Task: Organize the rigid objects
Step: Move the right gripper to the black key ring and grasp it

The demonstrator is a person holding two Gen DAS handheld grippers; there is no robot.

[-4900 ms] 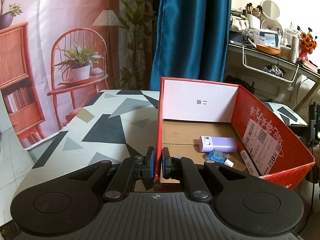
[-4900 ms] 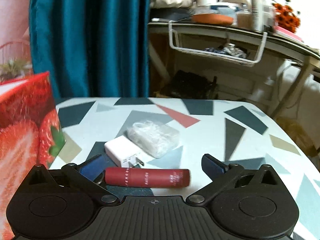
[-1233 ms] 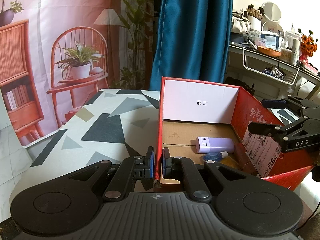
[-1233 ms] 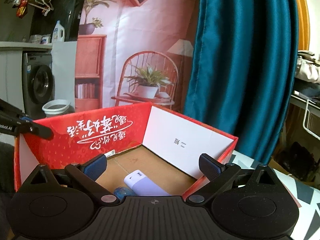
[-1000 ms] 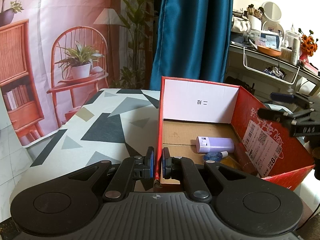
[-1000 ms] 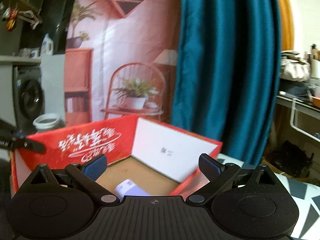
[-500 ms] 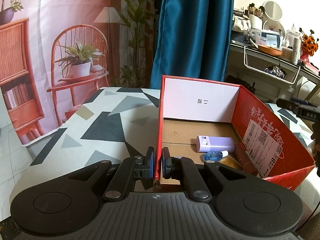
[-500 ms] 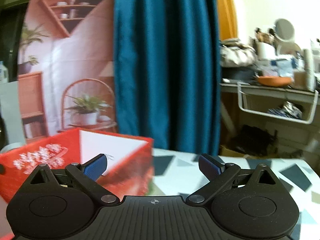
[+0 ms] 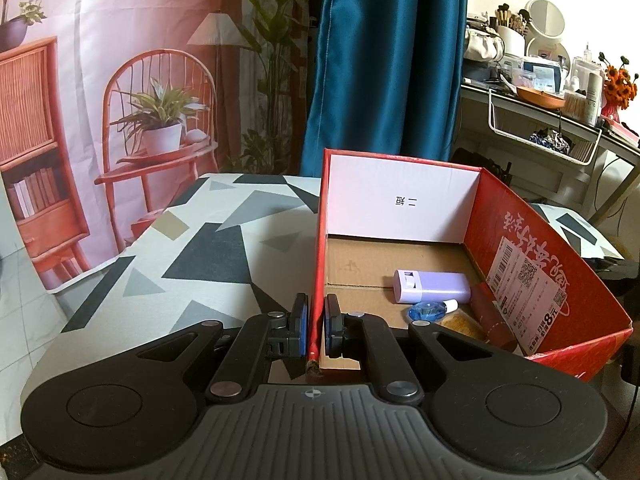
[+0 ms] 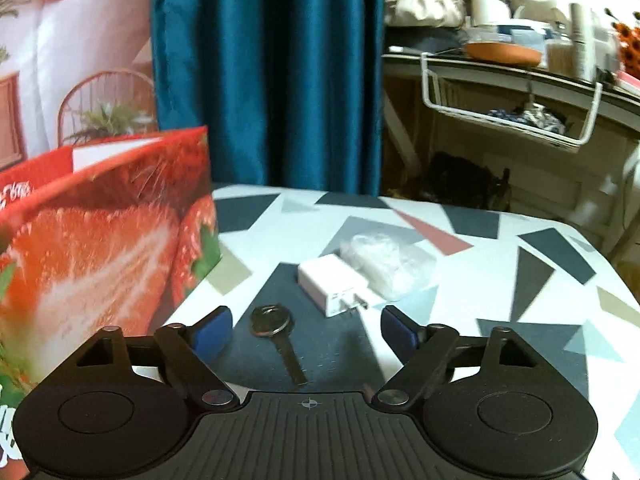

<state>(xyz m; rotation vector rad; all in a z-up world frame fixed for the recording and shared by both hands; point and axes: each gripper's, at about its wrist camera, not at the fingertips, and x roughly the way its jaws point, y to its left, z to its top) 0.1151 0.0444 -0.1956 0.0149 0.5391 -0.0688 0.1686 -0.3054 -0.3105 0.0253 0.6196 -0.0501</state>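
My left gripper (image 9: 316,326) is shut on the near left wall of the red cardboard box (image 9: 532,248). Inside the box lie a lilac case (image 9: 430,286), a small blue bottle (image 9: 430,310) and a dark red tube (image 9: 490,316). My right gripper (image 10: 306,326) is open and empty, low over the table beside the box (image 10: 100,240). A dark key (image 10: 276,332) lies between its fingers. A white charger plug (image 10: 332,284) and a clear plastic packet (image 10: 384,262) lie just beyond.
The patterned table (image 10: 500,280) extends right of the box. A blue curtain (image 10: 272,72) hangs behind. A cluttered shelf with a white wire basket (image 10: 516,112) stands to the right. A printed backdrop (image 9: 120,80) hangs at left.
My right gripper has swung from above the box, rightward and down to the table by the key. The dark red tube it picked up now lies in the box. The left gripper has held still.
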